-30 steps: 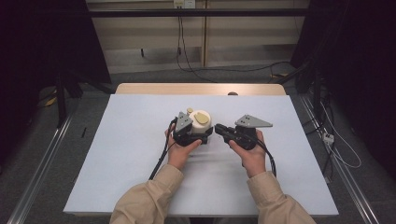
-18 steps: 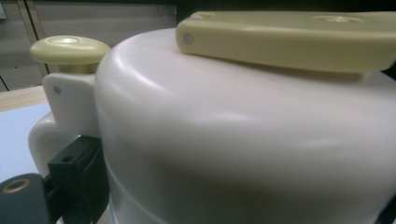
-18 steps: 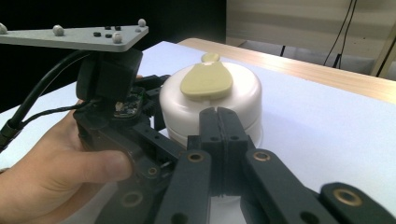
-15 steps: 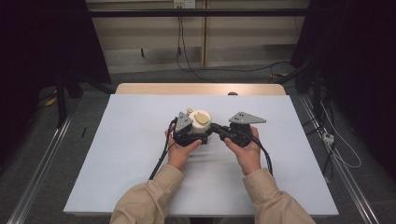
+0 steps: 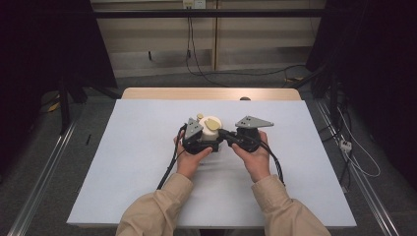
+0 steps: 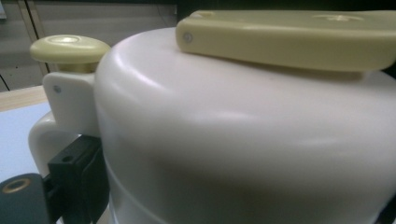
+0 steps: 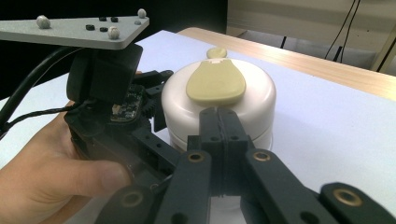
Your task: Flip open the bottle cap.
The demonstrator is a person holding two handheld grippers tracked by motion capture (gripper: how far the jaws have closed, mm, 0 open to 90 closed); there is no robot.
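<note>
One cream pot (image 5: pixel 211 129), round and squat, sits upright on the bench (image 5: pixel 137 147), a little far of centre. One flat yellowish paddle-shaped lid plate (image 7: pixel 216 82) lies on top of it; in the right claw view the plate's long axis runs near-to-far, wide end near that claw, narrow end toward the far side. One small yellowish knob (image 7: pixel 216 52) sits at the far rim of the pot, on a cream bracket; in the left claw view a cream loop handle (image 6: pixel 39 135) curves down below that knob.

Two claws, one in each hand. Left claw (image 5: pixel 200 142) is just near-left of the pot, tight against it; its view shows the pot wall close up with one black jaw piece beside the handle. Cannot tell whether it grips or how wide it stands. Right claw (image 7: pixel 219 128) comes in from the right, jaws pressed together with no gap, nothing between them, tips at or just short of the pot's side below the lid plate; contact unclear.

Two grey three-cornered plates, one on each claw. Two hands, two tan sleeves (image 5: pixel 157 211) at the near edge.

One white bench top, wood strip along the far edge. Cables on the floor beyond.
</note>
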